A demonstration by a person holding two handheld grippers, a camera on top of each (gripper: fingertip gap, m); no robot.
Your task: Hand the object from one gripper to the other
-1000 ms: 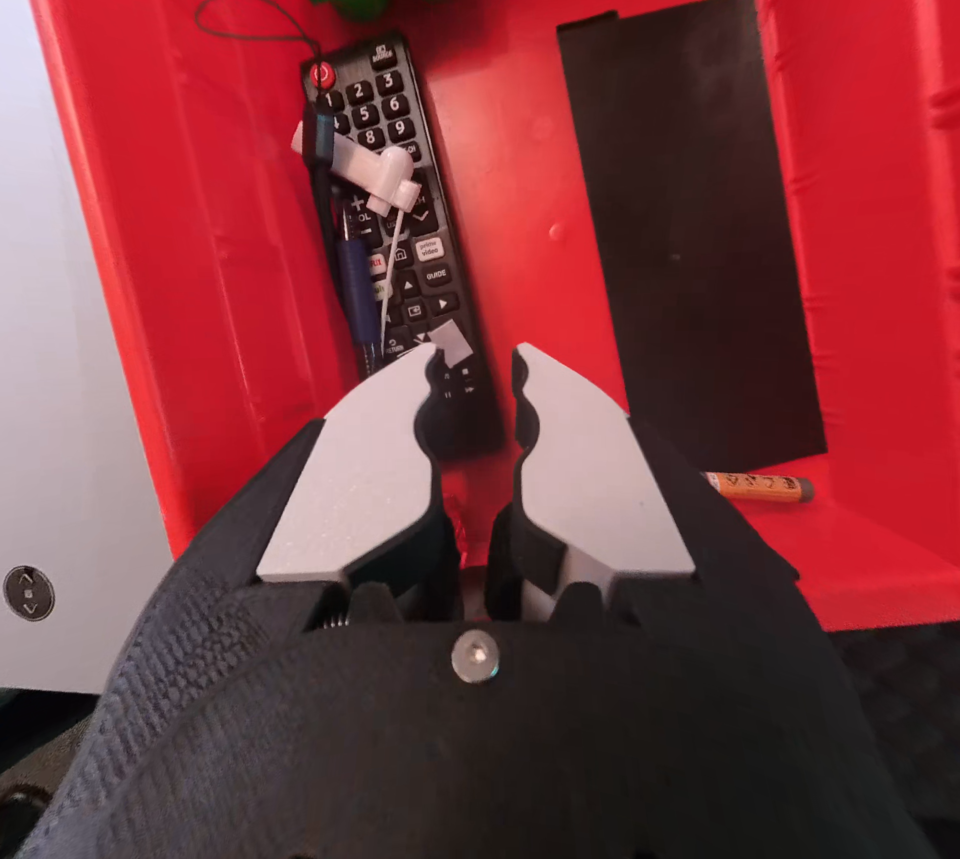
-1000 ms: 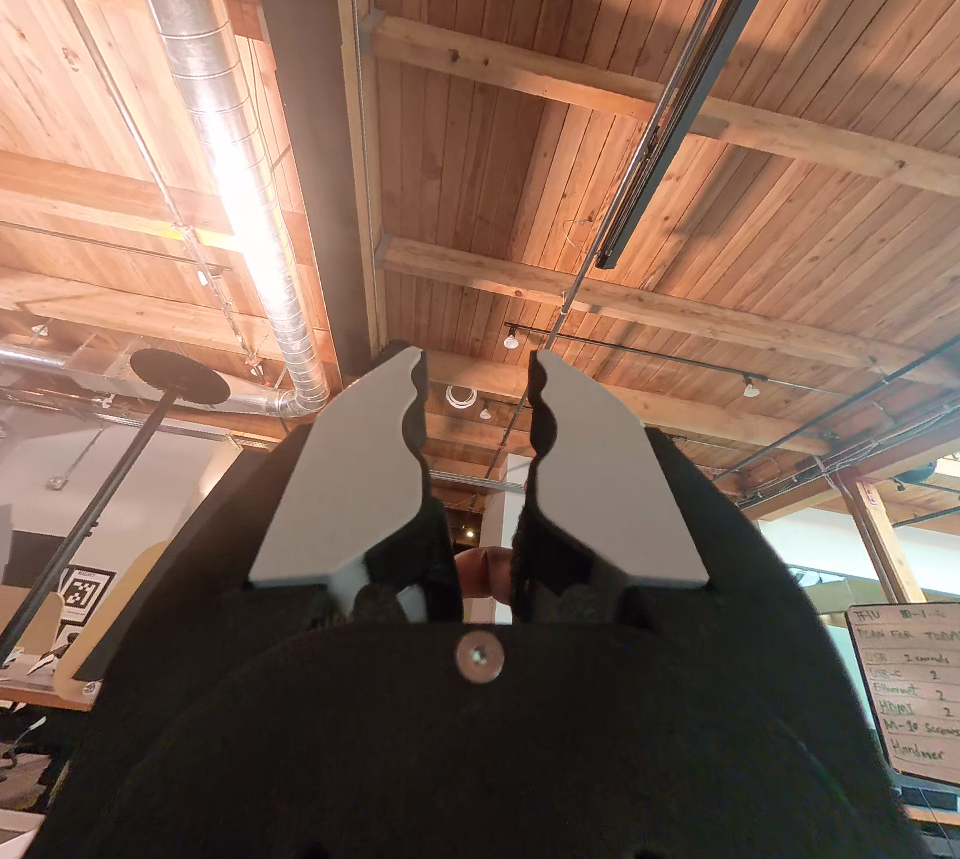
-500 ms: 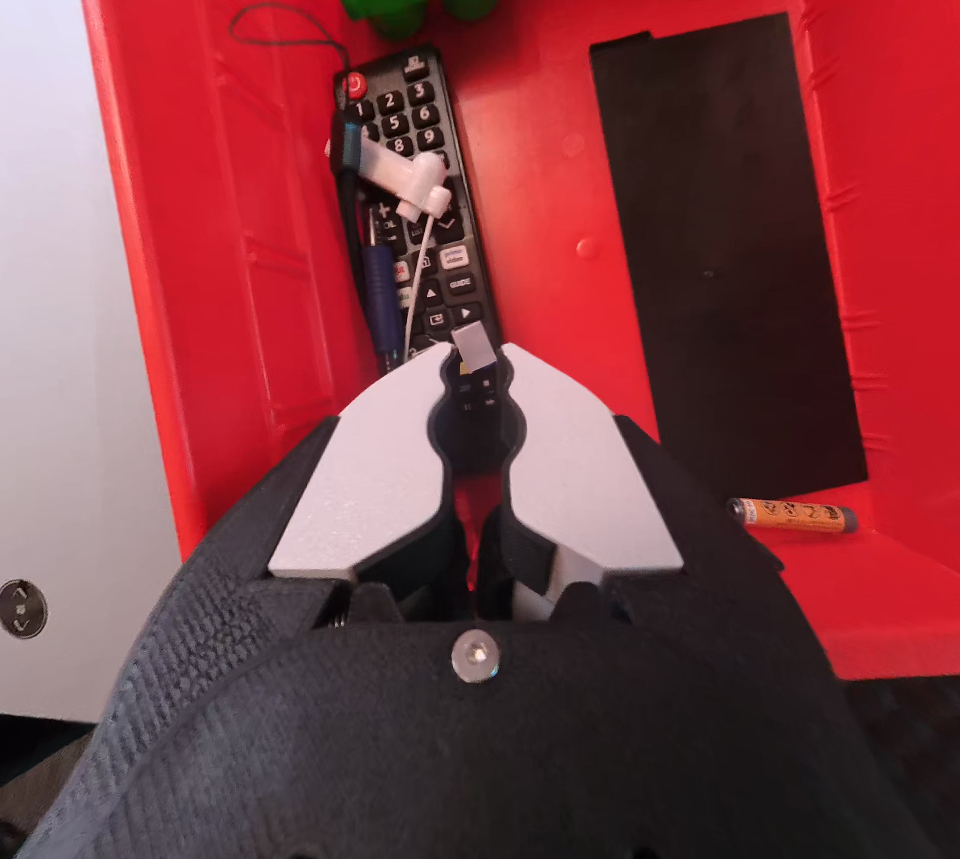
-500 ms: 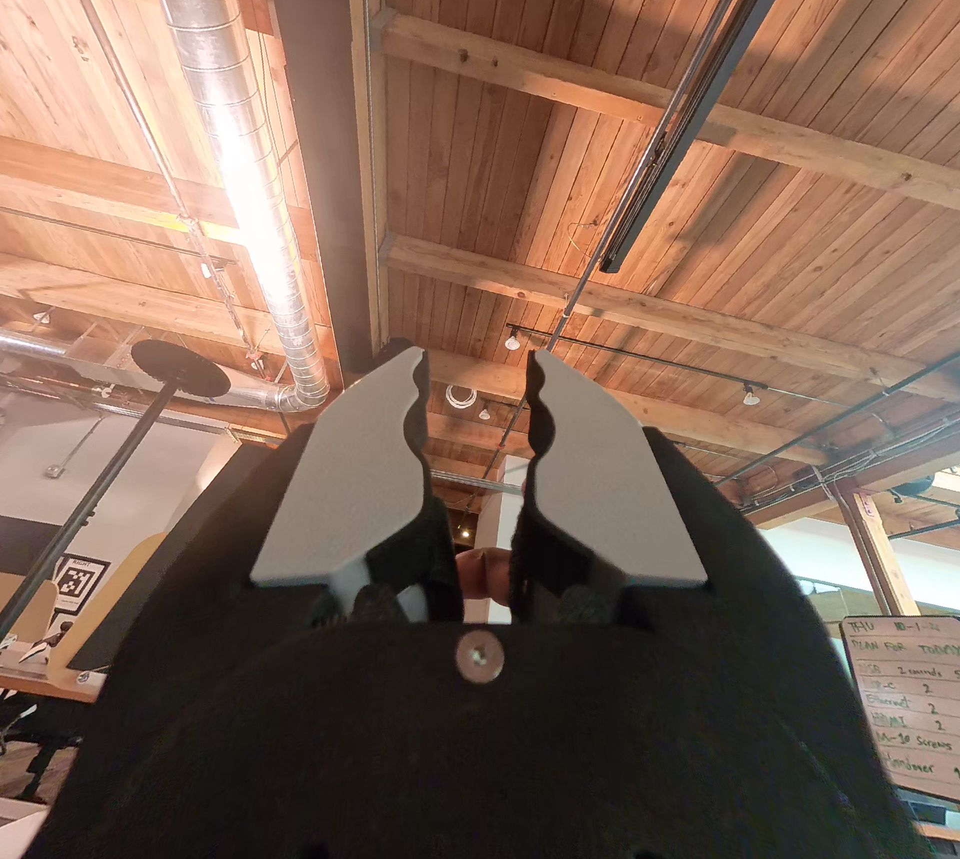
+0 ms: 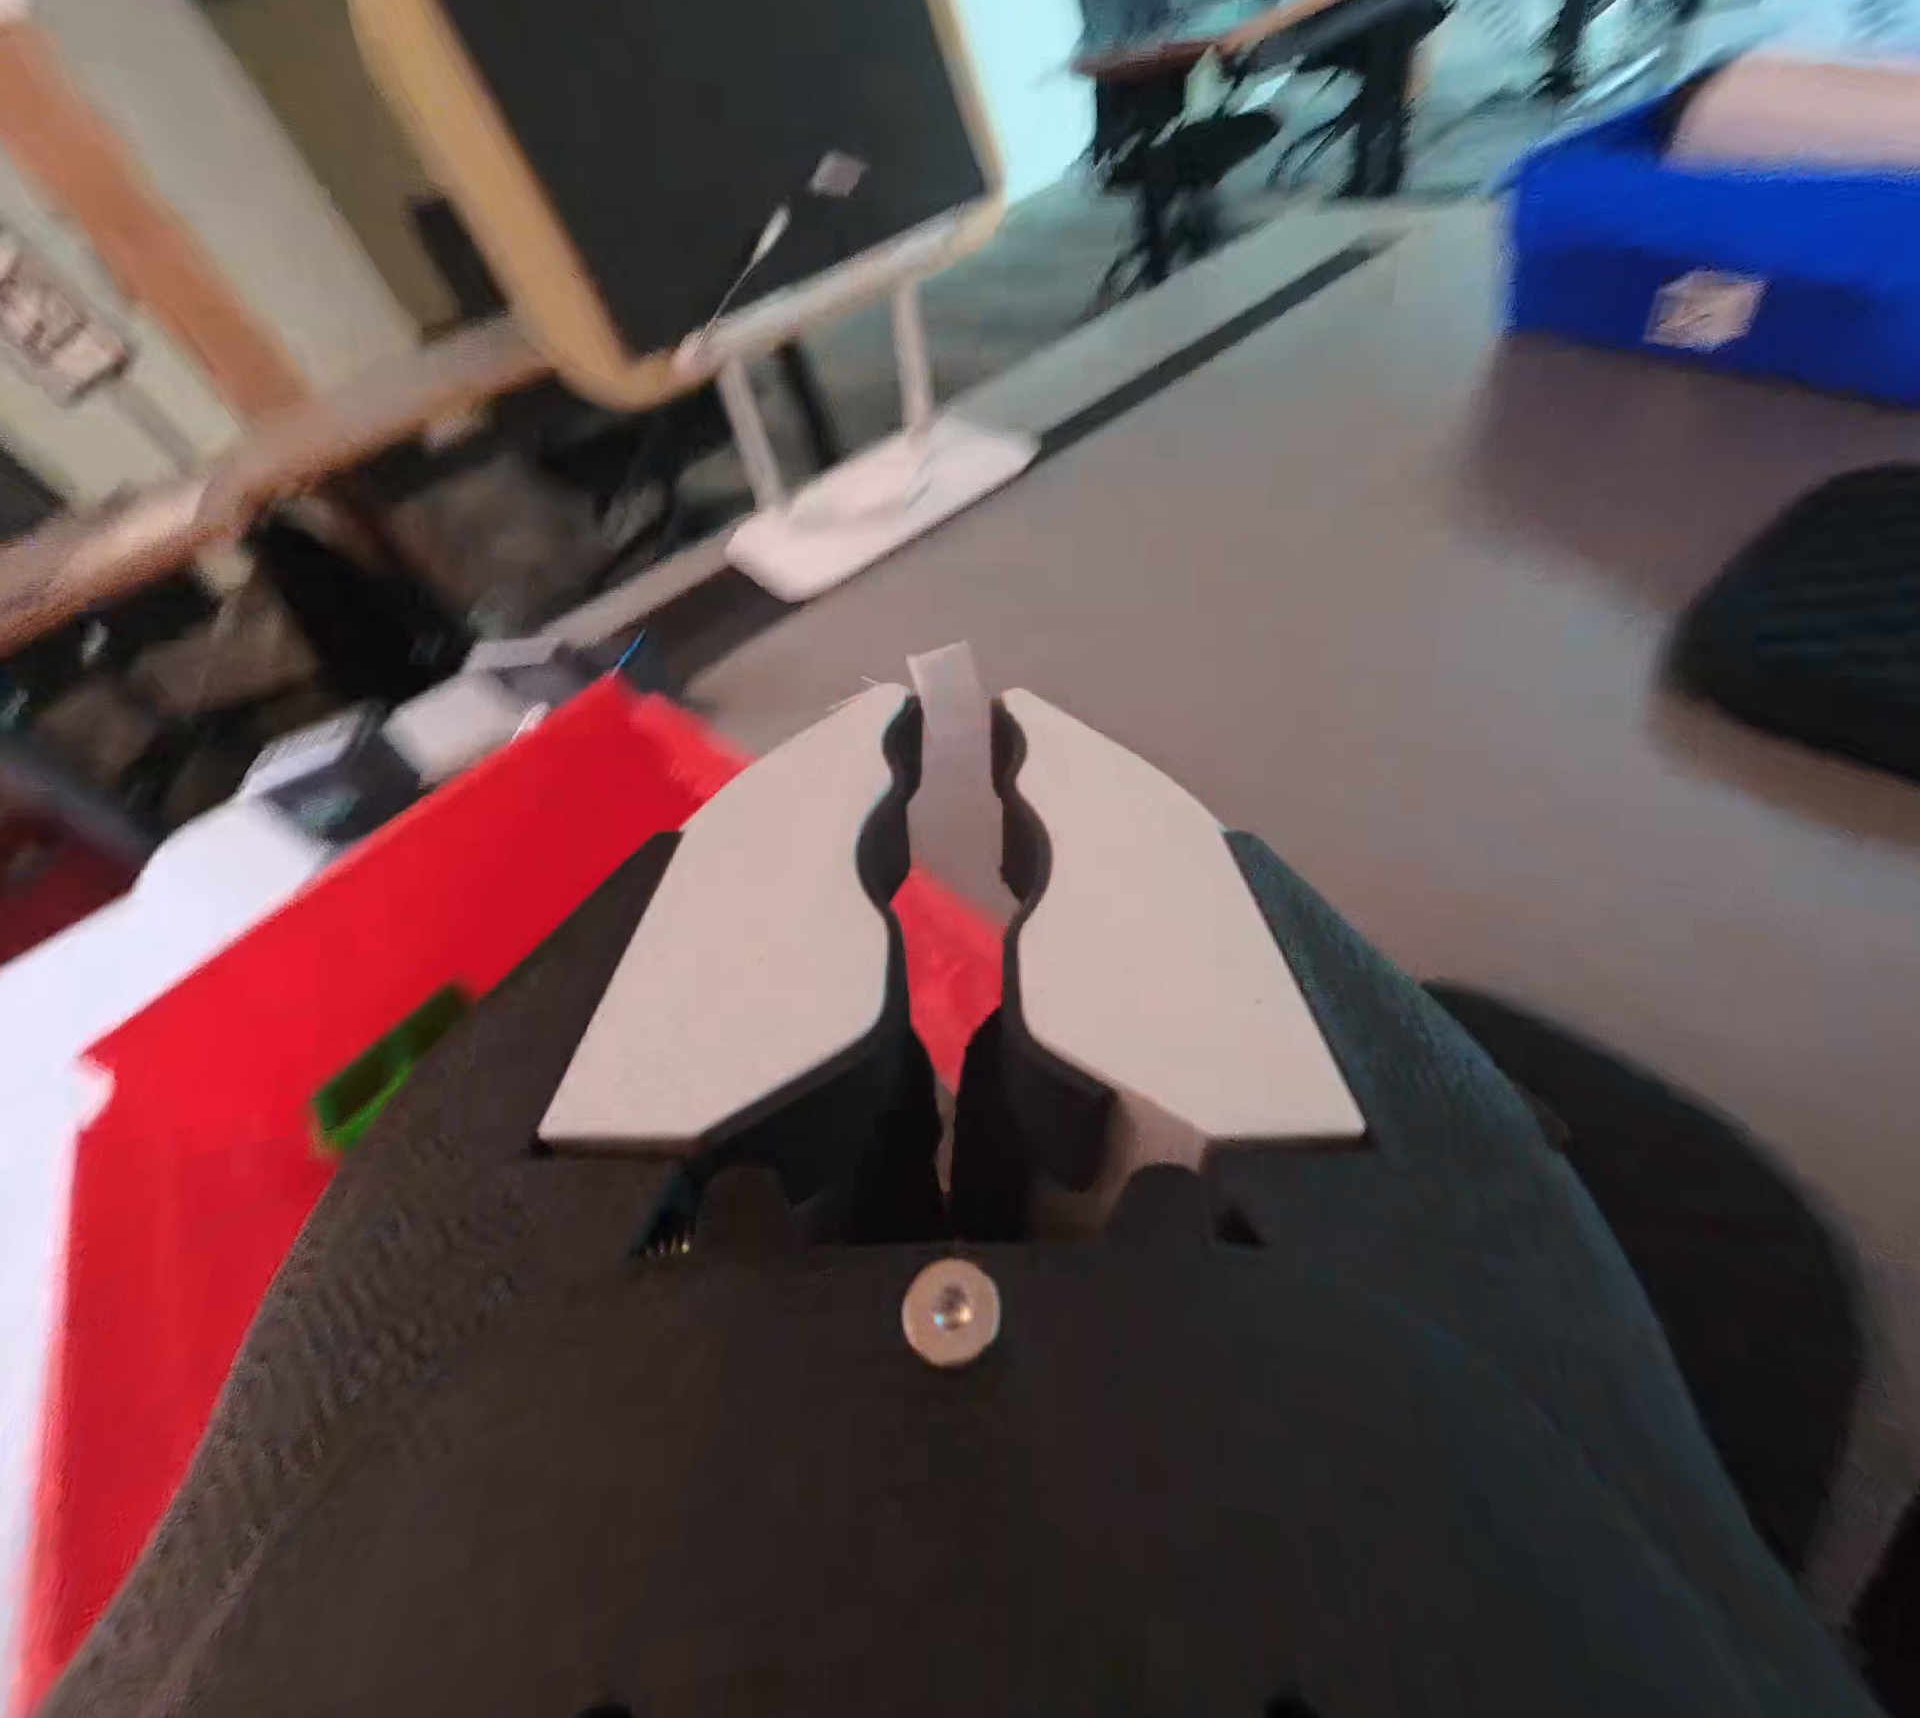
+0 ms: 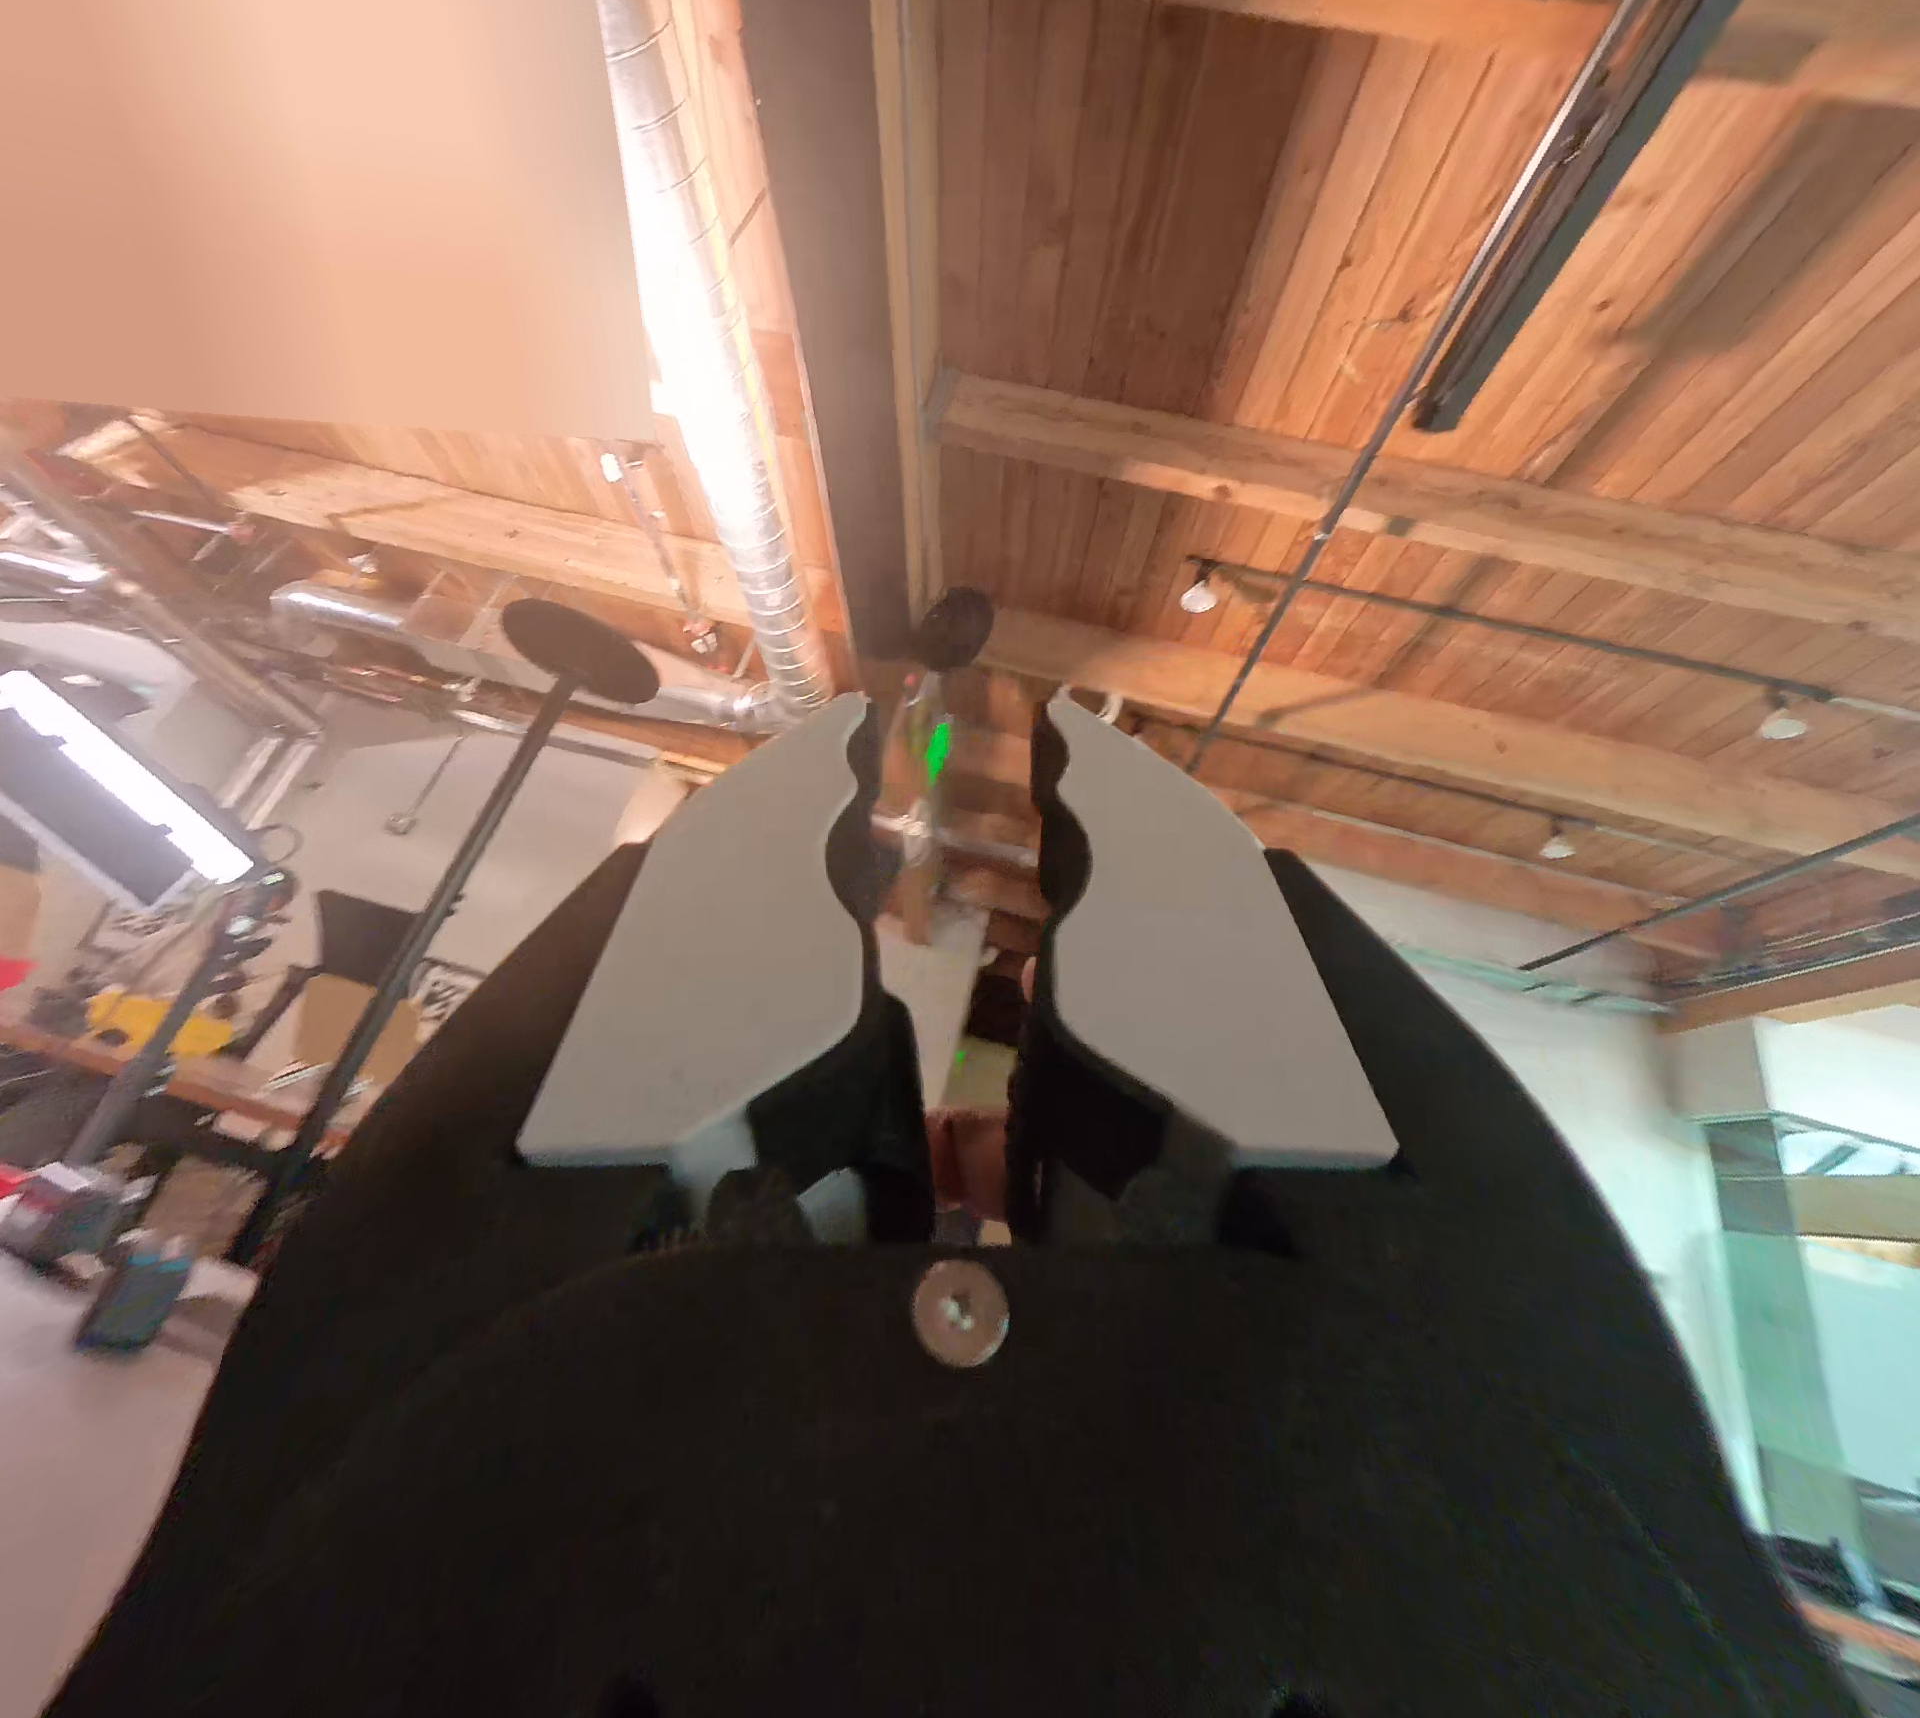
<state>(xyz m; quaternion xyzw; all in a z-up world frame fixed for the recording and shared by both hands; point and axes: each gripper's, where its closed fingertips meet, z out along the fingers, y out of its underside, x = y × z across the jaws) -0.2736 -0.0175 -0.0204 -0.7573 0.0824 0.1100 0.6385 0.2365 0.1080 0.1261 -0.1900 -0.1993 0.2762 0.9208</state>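
My left gripper [image 5: 956, 702] is shut on a small flat grey strip [image 5: 951, 775], which stands upright between the fingertips and sticks out a little past them. The gripper is lifted above the red bin [image 5: 312, 993] and points out across the room; this view is motion-blurred. My right gripper [image 6: 956, 718] is open and empty, and points up at the wooden ceiling. Neither gripper shows clearly in the other's view.
A green holder [image 5: 390, 1081] shows inside the red bin at lower left. A grey tabletop [image 5: 1351, 681] stretches ahead, with a blue bin [image 5: 1704, 286] at far right and a black ribbed object [image 5: 1808, 629] at the right edge. Desks and chairs stand beyond. The gap from one gripper's tips to the other's is roughly 55 cm.
My left gripper closed on the grey strip that lay on the remote, then lifted out of the red bin and swung up to face the room. My right gripper tilted slightly and stayed open.
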